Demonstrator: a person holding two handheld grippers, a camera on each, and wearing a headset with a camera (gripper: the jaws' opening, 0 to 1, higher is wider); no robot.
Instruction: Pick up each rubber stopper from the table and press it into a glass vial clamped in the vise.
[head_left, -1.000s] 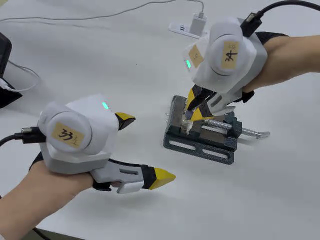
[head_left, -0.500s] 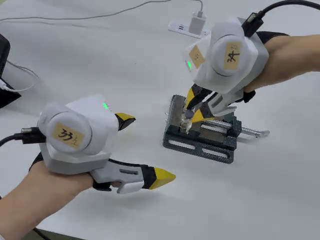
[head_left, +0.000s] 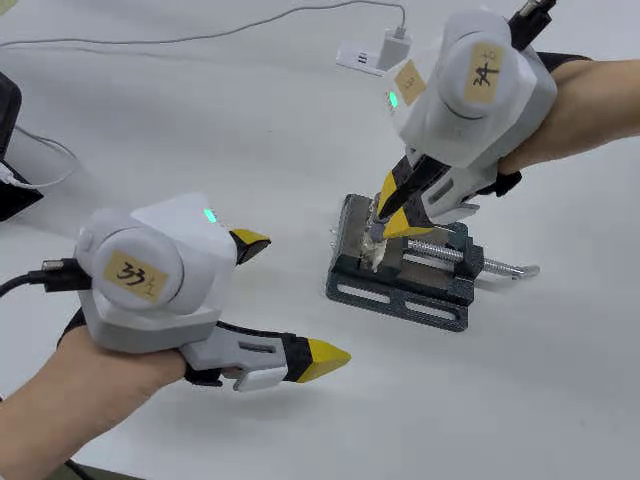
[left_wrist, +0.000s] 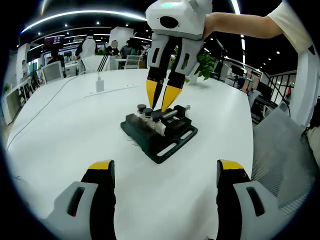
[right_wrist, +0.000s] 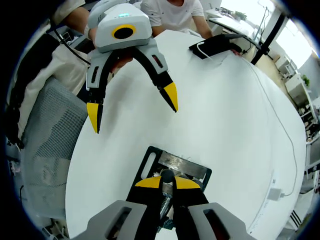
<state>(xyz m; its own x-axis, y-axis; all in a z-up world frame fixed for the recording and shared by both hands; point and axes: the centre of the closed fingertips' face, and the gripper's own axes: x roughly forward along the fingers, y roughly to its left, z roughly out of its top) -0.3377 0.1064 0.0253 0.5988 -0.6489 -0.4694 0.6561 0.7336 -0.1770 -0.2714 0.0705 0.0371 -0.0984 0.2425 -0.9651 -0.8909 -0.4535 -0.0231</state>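
In a bright open-plan office, broad white tabletop (head_left: 250, 130), bare around a dark metal vise (head_left: 400, 290) set well in from every edge. Above it, right claw (head_left: 381, 227) pinched on a dark rubber stopper (right_wrist: 167, 176) atop a clamped glass vial (head_left: 374, 254). Nearer, left claw (head_left: 292, 297) spread wide, holding nothing, free space all round

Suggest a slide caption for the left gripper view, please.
Right gripper holds a stopper at a vial in the vise; left gripper open.

Right tool (head_left: 385, 222) over vials (left_wrist: 148, 113) in vise (head_left: 400, 295), perhaps touching; left tool (head_left: 295, 298) apart.
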